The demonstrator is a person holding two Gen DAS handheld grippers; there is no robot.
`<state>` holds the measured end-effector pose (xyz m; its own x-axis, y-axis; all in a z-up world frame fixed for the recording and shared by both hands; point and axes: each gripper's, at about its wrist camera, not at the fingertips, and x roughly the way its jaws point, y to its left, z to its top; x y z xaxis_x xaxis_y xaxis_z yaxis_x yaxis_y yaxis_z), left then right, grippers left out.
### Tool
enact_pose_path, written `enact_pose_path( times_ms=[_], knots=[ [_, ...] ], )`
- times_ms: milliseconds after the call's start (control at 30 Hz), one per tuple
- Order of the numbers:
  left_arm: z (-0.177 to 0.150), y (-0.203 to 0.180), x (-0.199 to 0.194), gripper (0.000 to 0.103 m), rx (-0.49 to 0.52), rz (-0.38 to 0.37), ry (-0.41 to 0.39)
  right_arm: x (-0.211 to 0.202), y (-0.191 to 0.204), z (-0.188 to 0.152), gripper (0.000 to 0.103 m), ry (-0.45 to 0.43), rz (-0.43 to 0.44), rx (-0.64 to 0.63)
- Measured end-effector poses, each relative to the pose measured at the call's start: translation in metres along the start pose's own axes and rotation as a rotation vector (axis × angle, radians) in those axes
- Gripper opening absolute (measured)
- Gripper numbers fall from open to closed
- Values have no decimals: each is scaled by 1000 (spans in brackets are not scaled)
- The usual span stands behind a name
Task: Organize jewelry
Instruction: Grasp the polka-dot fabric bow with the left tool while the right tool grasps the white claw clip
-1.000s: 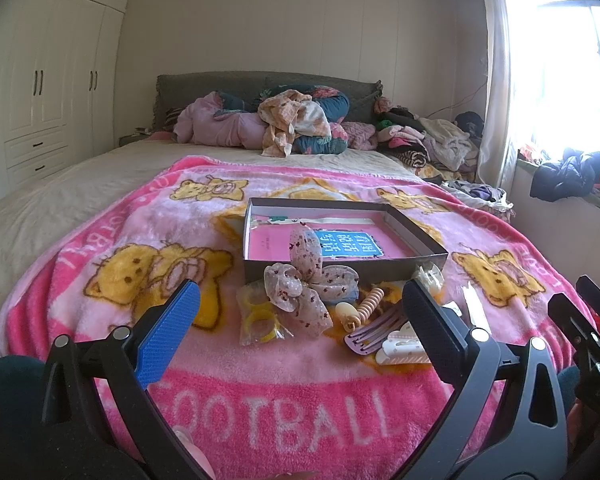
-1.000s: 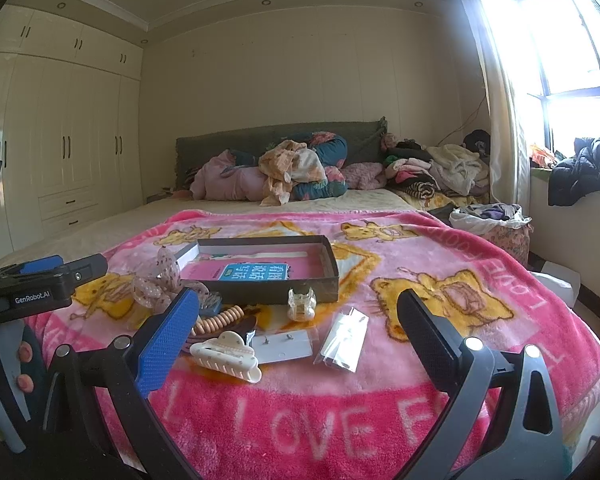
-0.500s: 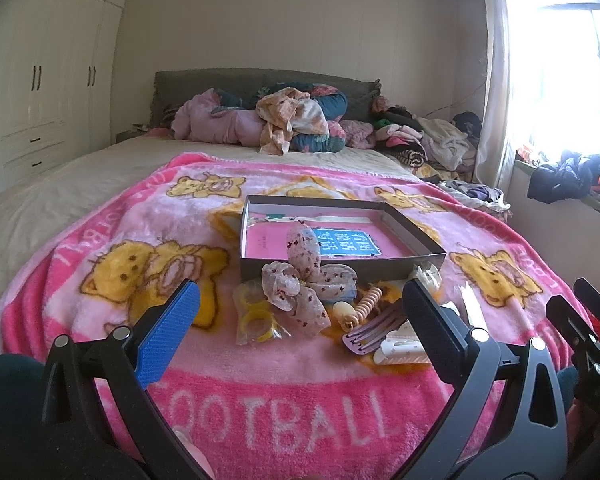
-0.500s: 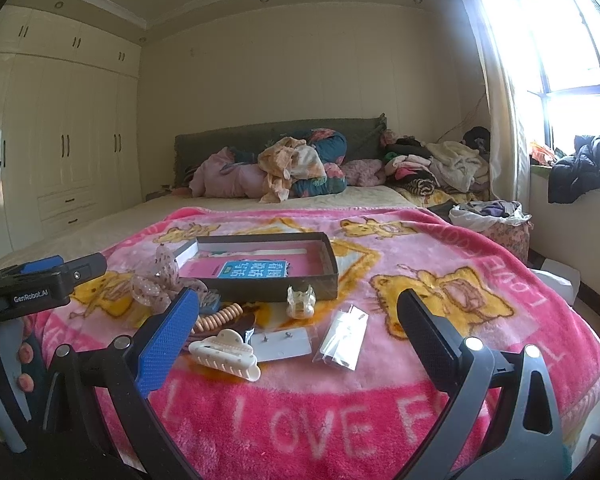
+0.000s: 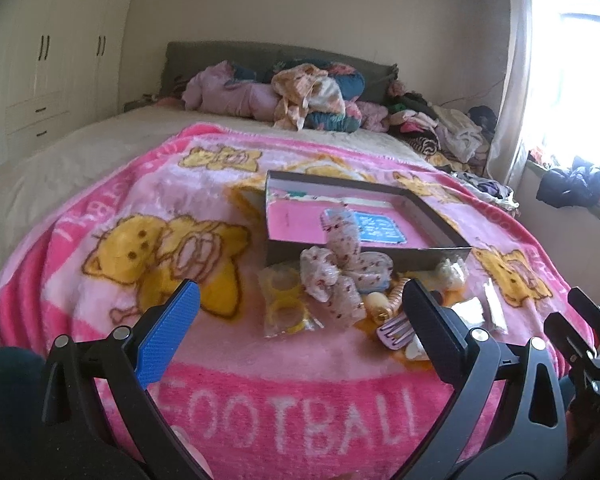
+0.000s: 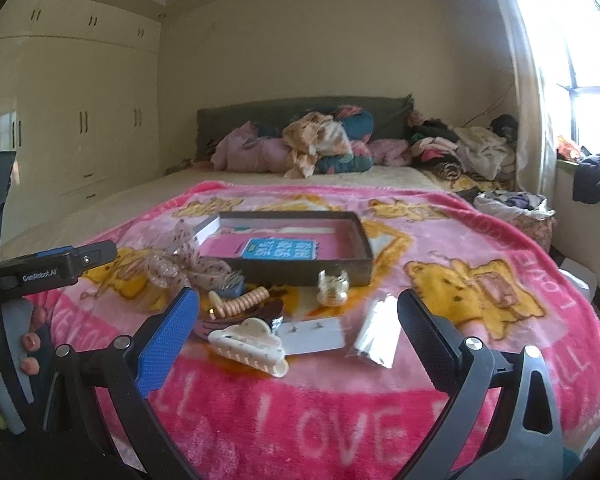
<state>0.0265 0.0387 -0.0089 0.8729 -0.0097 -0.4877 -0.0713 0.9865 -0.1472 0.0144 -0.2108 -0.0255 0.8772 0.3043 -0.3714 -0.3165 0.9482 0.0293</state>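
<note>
Both tools gape wide, holding nothing. My right tool sits nearest the cream claw clip, lying dead ahead on the bed, long axis crosswise; the box waits beyond. Left tool faces the bow.

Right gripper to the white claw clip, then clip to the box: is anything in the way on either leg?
Nothing visible lies between the open right gripper and the white claw clip. Between the clip and the box lie the coiled hair tie and a dark clip; lifting clears them.
</note>
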Motion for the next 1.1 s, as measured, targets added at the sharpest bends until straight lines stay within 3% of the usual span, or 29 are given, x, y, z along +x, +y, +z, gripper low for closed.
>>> enact_pose_path(
  times_ms=[300, 600, 833, 1033, 1100],
  knots=[
    [3, 18, 22, 92, -17, -6, 62, 33, 18, -6, 97, 96, 38, -37],
    [12, 17, 56, 92, -7, -106, 127, 69, 31, -18, 97, 173, 21, -57],
    [17, 12, 78, 91, 13, -177, 160, 90, 32, -30, 97, 227, -21, -2],
    [15, 9, 94, 80, 14, -187, 189, 101, 40, -37, 96, 253, -27, 26],
    [14, 9, 96, 75, 12, -195, 198, 106, 44, -39, 81, 263, -21, 11]
  ],
)
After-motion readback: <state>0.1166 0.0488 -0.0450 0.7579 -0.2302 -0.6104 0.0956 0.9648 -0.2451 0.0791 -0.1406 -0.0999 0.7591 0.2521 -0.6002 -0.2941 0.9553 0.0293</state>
